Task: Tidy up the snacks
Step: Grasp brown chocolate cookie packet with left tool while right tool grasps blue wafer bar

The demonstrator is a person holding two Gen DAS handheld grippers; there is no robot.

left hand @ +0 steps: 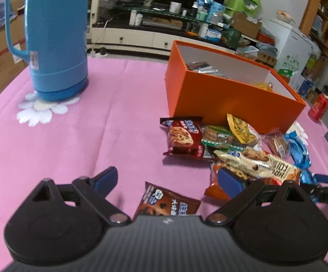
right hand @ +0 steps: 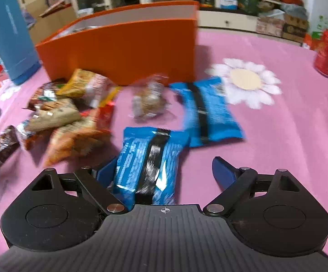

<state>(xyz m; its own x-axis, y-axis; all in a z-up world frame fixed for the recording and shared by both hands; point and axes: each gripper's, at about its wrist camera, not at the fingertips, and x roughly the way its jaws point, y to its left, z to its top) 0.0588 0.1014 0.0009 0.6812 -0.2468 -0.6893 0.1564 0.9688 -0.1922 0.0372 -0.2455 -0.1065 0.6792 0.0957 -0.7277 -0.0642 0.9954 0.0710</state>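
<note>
Your right gripper [right hand: 165, 170] had its jaws spread wide, and a blue snack packet [right hand: 149, 165] lay between them on the pink surface [right hand: 277, 136]. The packet's near end reached almost to the gripper's body. Its long axis ran nearly straight ahead, leaning a little to the right at the far end, so the jaws stood on its two long sides. The packet sat closer to the left finger and seemed to touch it; the right finger stood apart from it with bare cloth between. I judge that a closing here would press across the short width, which is good, but the packet would slide toward the right before the grip is firm.

A second blue packet [right hand: 209, 111] lay just beyond the first one, and the orange box [right hand: 123, 45] stood behind them, further ahead and to the left. The right-hand view was blurred, so fine contact I cannot tell.

Your left gripper [left hand: 167, 179] was also wide open and held nothing. A brown cookie packet [left hand: 166, 201] lay between its jaws, close to the body. The mixed pile of snacks [left hand: 227, 145] lay ahead and to the right, in front of the orange box [left hand: 220, 95], where a few packets were already inside. For the blue packet, the right hand was clearly the nearer one.
</note>
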